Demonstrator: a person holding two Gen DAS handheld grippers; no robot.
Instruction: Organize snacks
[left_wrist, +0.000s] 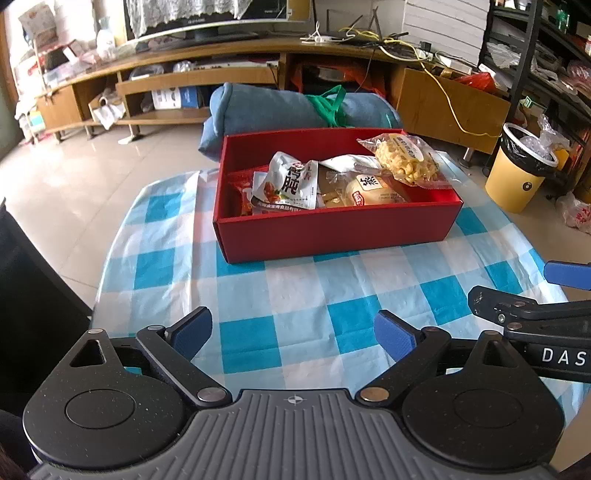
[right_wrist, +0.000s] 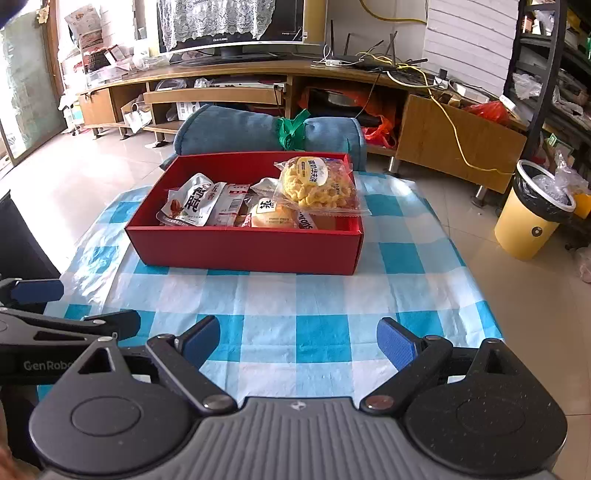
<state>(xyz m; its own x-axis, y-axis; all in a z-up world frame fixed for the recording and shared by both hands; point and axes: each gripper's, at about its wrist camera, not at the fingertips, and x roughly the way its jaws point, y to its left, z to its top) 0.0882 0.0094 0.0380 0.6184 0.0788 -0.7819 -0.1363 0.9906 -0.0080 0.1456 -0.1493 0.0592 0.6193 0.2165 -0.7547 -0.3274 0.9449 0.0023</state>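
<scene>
Hovering: left gripper (left_wrist: 293, 334), right gripper (right_wrist: 299, 341) open | snacks (right_wrist: 258, 199) in red box (right_wrist: 243, 249)

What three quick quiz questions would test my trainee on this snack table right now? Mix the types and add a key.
1. True or false: the left gripper holds a snack packet.
2. Multiple choice: the yellow puffed snack packet lies A) flat on the checked tablecloth, B) atop other packets at the right end of the red box, C) in the yellow bin.
3. Fill in: behind the box lies a rolled blue ____ tied with a green strap.

Key:
1. False; its jaws are open and empty, as are those of the right gripper.
2. B
3. blanket
</scene>
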